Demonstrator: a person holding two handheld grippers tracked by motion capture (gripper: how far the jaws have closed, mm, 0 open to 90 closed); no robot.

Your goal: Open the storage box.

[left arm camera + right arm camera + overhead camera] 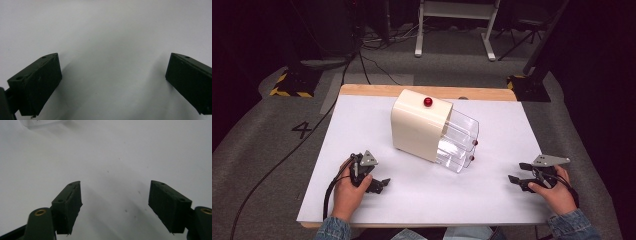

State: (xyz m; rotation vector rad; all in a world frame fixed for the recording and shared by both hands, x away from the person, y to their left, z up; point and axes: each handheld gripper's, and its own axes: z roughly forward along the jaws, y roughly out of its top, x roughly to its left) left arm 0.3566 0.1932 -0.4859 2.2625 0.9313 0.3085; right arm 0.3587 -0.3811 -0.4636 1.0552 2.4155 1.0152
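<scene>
A cream cabinet (417,125) with a red knob (428,102) on its top stands in the middle of the white table top (362,130). Two clear drawers (458,142) with small red knobs (474,143) stick out of its right side. My left gripper (384,184) rests near the front left, held by a hand, its jaws pointing right. Its jaws stand open in the left gripper view (113,75) with bare white surface between them. My right gripper (516,172) lies at the front right, pointing left toward the drawers. It is open (115,195) and holds nothing.
A strip of the wooden table edge (412,90) shows behind the white top. Beyond it lie grey carpet with black cables (362,60), two yellow-black striped stand bases (292,82), and white frame legs (418,30). A corner of a clear drawer (42,122) shows far off.
</scene>
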